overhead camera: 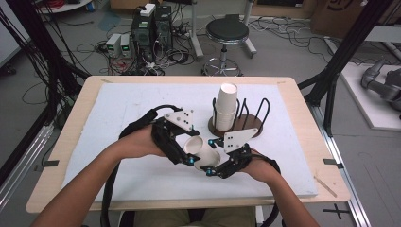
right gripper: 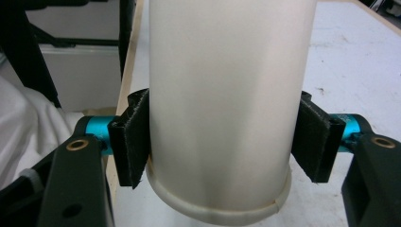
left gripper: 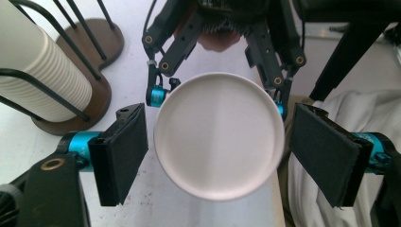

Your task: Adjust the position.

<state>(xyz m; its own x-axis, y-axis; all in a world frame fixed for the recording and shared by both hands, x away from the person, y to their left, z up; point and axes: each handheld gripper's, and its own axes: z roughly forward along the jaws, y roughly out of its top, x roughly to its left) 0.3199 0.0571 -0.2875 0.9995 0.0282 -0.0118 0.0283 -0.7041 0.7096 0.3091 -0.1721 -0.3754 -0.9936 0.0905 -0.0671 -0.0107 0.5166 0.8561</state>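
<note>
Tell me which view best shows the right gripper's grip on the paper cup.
Right gripper view: both pads press the paper cup near its rim. Left gripper view shows its base face-on; high view shows it small, between the right gripper and the left.

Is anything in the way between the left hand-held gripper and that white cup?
Nothing visible is. The paper cup lies between the open pads of the left hand-held gripper, with bare gaps on both sides. The right hand-held gripper holds the cup by its sides from the other end.

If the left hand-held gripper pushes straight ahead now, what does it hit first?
Most likely the flat bottom of the paper cup, which lies between its open pads, apparently untouched; the right hand-held gripper grips that cup.
</note>
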